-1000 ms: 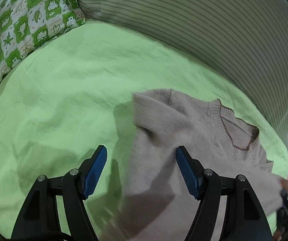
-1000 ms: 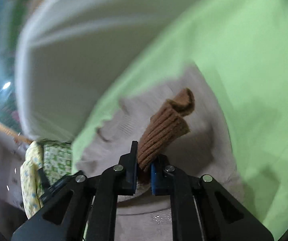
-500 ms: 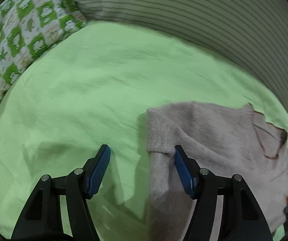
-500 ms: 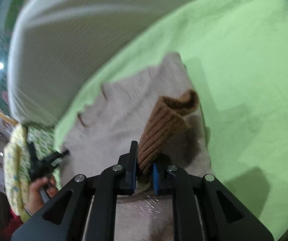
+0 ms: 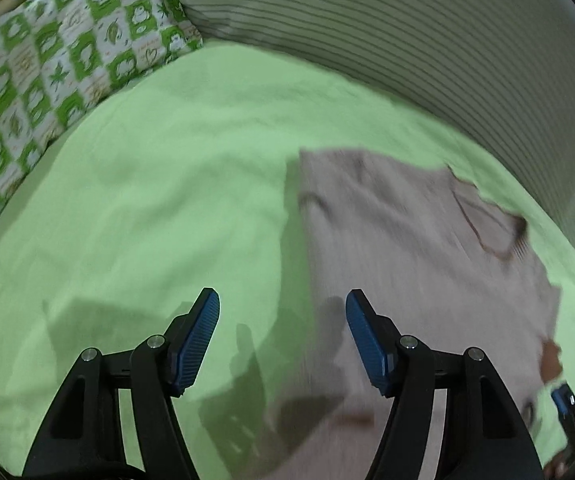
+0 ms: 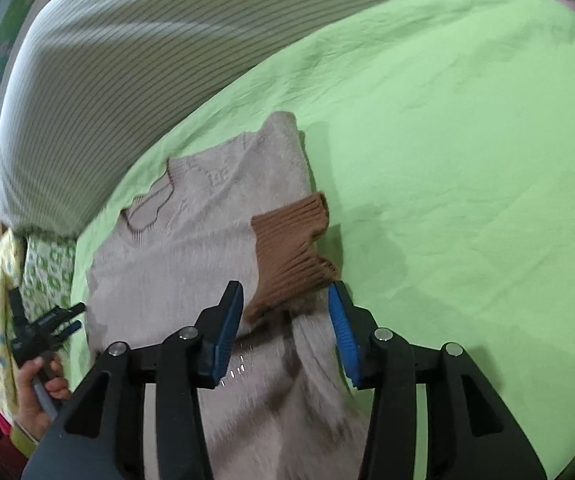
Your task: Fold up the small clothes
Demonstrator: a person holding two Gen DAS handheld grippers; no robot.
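One light green bedsheet (image 6: 467,160) covers the whole bed, wrinkled and bare over most of its width. Along its far edge lies one large striped cushion (image 6: 119,60), white with thin dark lines, and at the corner beside it one green-and-white patchwork pillow (image 5: 47,60) printed with leaves and frogs. One small beige knitted sweater (image 6: 191,248) lies flat on the sheet near the striped cushion, neckline (image 6: 147,208) toward that cushion, with one sleeve folded across its front so that the single brown ribbed cuff (image 6: 291,252) rests on the body by the sweater's edge. The right gripper (image 6: 285,316) hangs just above that cuff, its two blue-padded jaws opening; the cuff's lower end sits between them, but the pads no longer press on it. The left gripper (image 5: 283,336) stands wide apart over the sweater's other edge, holding nothing, one pad over bare sheet and the other over beige knit. One hand (image 6: 41,392) grips its handle.
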